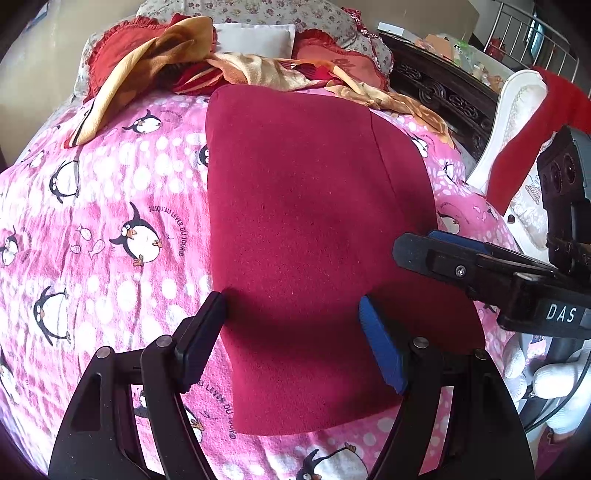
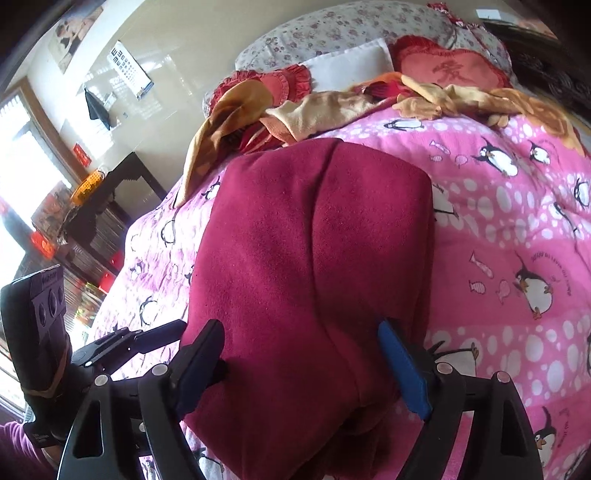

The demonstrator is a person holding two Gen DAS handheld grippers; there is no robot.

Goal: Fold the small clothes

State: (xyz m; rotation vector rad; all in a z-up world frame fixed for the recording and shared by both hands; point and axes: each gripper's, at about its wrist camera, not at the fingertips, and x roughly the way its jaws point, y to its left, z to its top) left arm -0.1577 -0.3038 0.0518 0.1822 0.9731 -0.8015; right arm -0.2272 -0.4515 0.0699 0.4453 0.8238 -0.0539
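A dark red garment lies folded flat on the pink penguin bedspread. My left gripper is open, its fingers spread over the garment's near left edge. My right gripper is open too, its fingers astride the garment near its right side. In the left wrist view the right gripper reaches in from the right over the garment's right edge. The left gripper's fingers show at the left in the right wrist view.
Orange and yellow clothes and red frilled cushions lie at the head of the bed. A floral pillow is behind them. A white chair with a red cloth stands to the right of the bed.
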